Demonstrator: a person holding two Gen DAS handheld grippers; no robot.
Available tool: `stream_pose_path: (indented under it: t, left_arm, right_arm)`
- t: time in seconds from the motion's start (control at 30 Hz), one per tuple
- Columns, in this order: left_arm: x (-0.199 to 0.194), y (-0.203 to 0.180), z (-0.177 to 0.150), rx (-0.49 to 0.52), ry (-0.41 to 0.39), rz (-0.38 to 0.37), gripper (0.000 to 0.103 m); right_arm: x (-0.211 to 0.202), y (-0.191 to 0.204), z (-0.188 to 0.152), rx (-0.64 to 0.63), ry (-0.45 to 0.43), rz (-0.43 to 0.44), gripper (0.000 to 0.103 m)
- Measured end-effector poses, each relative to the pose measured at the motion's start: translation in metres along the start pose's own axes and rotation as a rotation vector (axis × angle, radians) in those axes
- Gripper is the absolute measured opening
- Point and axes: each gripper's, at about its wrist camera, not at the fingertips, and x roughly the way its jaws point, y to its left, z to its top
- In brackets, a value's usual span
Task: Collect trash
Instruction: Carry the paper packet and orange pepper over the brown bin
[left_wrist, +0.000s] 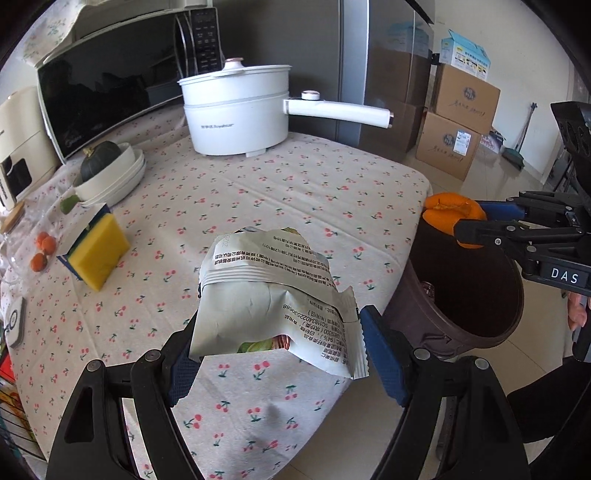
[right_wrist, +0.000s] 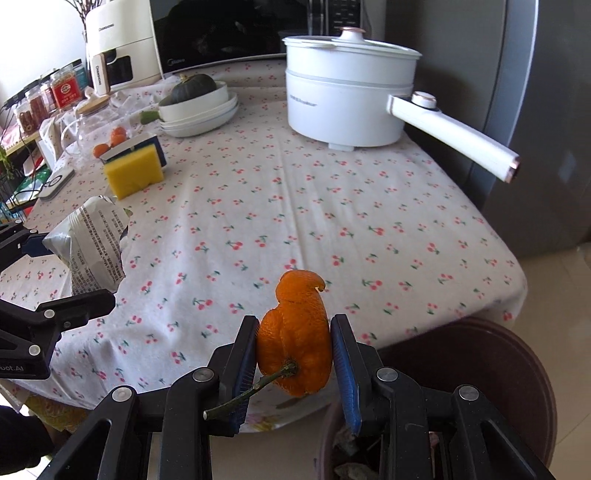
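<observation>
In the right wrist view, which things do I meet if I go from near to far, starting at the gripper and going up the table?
Right gripper shut on the curled orange peel → the bare cherry-print tablecloth → the white electric pot with a long handle → the black microwave oven behind it.

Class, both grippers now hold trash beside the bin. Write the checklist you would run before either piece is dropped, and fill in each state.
1. Right gripper shut on curled orange peel: ok.
2. Left gripper shut on crumpled white snack wrapper: ok.
3. Peel over round dark-brown trash bin: cannot tell; the two views disagree.
4. Wrapper over bin: not ok, above cherry-print tablecloth.
5. Bin mouth open: ok.
</observation>
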Motion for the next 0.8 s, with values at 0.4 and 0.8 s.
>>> stream_pose_path:
  t: [0.4, 0.8]
  left_arm:
    - [0.039, -0.081, 0.014, 0.093, 0.038, -0.114, 0.082]
    - [0.061, -0.143, 0.02, 0.187, 0.034, -0.241, 0.085]
  right_arm:
    - [-0.029, -0.075, -0.04, 0.098, 0.01, -0.075, 0.035]
    - [-0.036, -0.126, -0.072, 0.169, 0.057, -0.141, 0.035]
